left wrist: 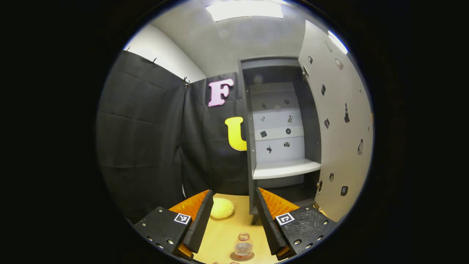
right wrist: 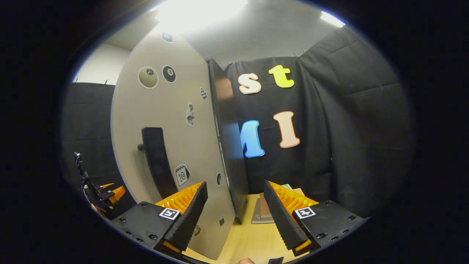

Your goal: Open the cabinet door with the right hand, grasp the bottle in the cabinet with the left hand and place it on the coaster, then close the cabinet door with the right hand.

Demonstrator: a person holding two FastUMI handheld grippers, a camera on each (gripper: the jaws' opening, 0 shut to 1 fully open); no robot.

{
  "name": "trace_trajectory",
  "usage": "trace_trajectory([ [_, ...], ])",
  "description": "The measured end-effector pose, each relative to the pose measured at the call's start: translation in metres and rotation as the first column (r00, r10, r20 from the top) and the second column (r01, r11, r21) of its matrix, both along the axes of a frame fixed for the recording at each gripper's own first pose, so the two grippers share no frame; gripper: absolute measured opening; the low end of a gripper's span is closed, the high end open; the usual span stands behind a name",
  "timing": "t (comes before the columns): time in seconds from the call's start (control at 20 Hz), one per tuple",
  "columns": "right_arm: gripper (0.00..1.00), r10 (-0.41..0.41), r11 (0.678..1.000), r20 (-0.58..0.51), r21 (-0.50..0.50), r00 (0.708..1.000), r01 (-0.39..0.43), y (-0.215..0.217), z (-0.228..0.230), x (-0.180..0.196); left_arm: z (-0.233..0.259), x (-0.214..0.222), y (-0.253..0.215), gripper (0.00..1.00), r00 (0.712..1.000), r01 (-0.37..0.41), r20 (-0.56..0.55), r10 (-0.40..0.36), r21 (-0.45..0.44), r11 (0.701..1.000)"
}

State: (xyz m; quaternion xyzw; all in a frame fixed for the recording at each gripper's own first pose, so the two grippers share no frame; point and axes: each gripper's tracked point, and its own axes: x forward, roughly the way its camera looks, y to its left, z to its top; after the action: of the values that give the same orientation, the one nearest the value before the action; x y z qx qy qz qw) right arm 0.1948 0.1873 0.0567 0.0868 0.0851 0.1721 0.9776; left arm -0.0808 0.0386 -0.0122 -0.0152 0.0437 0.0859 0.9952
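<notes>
With both your left gripper and right gripper spread empty, the bottle already on its coaster before the cabinet, swing the open door gently, since a careless sweep could topple the bottle.

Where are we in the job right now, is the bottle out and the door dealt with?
Done: the bottle stands on the coaster on the table, between the open left gripper. The cabinet door is swung open, the shelf bare. In hand: nothing; the right gripper is open, near the door. Left: closing the door.
</notes>
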Motion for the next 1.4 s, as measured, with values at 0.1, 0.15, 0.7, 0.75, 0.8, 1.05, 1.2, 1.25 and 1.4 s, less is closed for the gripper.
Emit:
trace_trajectory([
  [0.1,0.95,-0.012,0.999,0.008,-0.05,1.0,0.012,0.005,0.003,-0.001,0.001,-0.003,0.017,0.66,1.0,-0.01,0.008,0.01,0.01,1.0],
  [0.15,0.94,-0.025,0.997,0.008,-0.075,1.0,0.026,0.007,0.004,-0.001,-0.001,-0.004,0.024,0.66,1.0,-0.016,0.007,0.016,0.008,1.0],
  [0.7,0.95,-0.083,0.988,0.014,-0.132,0.996,0.085,0.068,0.01,-0.019,-0.022,0.019,0.082,0.66,0.999,0.041,-0.02,-0.041,-0.011,0.999],
  [0.75,0.95,-0.083,0.987,0.015,-0.134,0.996,0.084,0.078,0.011,-0.022,-0.023,0.02,0.088,0.66,0.999,0.045,-0.021,-0.045,-0.012,0.999],
  [0.8,0.95,-0.087,0.986,0.014,-0.143,0.996,0.088,0.08,0.01,-0.018,-0.024,0.019,0.093,0.66,0.999,0.047,-0.022,-0.048,-0.013,0.999],
  [1.05,0.95,-0.086,0.98,0.02,-0.176,0.996,0.088,0.114,0.01,-0.016,-0.034,0.017,0.109,0.66,0.998,0.055,-0.034,-0.056,-0.031,0.998],
  [1.2,0.95,-0.067,0.985,0.014,-0.158,0.998,0.069,0.133,0.008,-0.014,-0.035,0.016,0.114,0.66,0.997,0.067,-0.036,-0.068,-0.036,0.997],
  [1.25,0.95,-0.06,0.986,0.013,-0.152,0.998,0.062,0.14,0.008,-0.012,-0.035,0.016,0.114,0.66,0.997,0.072,-0.036,-0.073,-0.034,0.997],
  [1.4,0.95,-0.028,0.991,0.004,-0.131,1.0,0.028,0.166,0.004,-0.003,-0.038,0.017,0.119,0.66,0.996,0.084,-0.037,-0.086,-0.033,0.996],
])
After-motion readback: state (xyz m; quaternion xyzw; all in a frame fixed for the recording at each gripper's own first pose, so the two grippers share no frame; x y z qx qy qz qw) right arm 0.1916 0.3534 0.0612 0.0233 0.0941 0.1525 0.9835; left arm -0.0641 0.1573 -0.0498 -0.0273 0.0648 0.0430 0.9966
